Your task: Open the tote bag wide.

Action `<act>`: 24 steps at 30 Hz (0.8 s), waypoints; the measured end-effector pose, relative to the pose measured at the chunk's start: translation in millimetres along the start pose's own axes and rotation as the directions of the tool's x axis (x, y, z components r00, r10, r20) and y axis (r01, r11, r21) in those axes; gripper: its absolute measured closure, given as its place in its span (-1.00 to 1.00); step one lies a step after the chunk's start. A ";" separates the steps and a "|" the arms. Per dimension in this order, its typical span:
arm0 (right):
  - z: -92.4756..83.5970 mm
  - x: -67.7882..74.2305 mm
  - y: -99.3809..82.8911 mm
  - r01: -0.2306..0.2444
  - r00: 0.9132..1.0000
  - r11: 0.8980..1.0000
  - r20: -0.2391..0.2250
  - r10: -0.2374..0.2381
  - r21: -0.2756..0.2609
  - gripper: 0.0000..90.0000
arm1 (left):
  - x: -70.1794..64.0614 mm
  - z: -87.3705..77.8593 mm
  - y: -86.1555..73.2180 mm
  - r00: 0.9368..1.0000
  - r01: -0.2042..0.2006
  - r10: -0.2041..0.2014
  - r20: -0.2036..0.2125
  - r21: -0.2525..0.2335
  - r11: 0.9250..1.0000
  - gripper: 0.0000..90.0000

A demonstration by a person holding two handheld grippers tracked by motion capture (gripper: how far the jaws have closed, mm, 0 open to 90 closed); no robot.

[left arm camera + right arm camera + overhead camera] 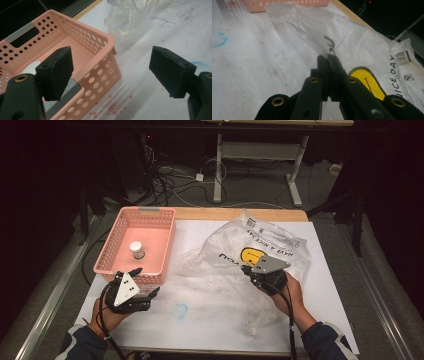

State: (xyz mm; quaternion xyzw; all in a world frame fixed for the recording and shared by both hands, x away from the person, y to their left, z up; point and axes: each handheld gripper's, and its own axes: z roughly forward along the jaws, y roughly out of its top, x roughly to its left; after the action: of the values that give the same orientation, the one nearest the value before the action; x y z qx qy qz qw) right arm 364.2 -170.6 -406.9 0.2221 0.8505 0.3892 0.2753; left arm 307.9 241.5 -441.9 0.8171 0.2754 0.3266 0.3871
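The right gripper (328,61) has its jaws pinched on a fold of the bag (260,245), likely to lift it open, while the left gripper (111,72) waits wide-jawed, the basket (100,50) corner between them.

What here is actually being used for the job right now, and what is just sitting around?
In use:
- plastic bag, a fold of it pinched by the shut right gripper
- left gripper, jaws open, empty, at the near corner of the pink basket
- small jar standing in that basket

Lying about:
- cables on the floor
- white table legs behind
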 end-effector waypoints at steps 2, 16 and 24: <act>-3.6 -2.4 5.4 0.005 1.000 1.000 0.013 -0.005 -0.020 1.00 | 2.5 -1.2 0.5 1.000 0.008 -0.008 -0.009 -0.007 1.000 -0.58; -12.0 -13.6 29.6 0.029 0.998 0.995 0.067 -0.022 -0.098 1.00 | 38.8 -6.3 11.7 0.993 0.090 -0.092 -0.076 -0.024 0.996 -0.58; -11.3 -19.3 35.8 0.021 0.997 0.993 0.073 -0.012 -0.118 1.00 | 75.2 6.8 33.7 0.989 0.119 -0.115 -0.092 0.035 0.992 -0.58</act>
State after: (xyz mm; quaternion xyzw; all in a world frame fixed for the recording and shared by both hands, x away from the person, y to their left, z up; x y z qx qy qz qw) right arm 377.3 -166.8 -366.9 0.2123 0.8171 0.4286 0.3220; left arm 367.3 272.7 -393.7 0.7916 0.3466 0.3340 0.3765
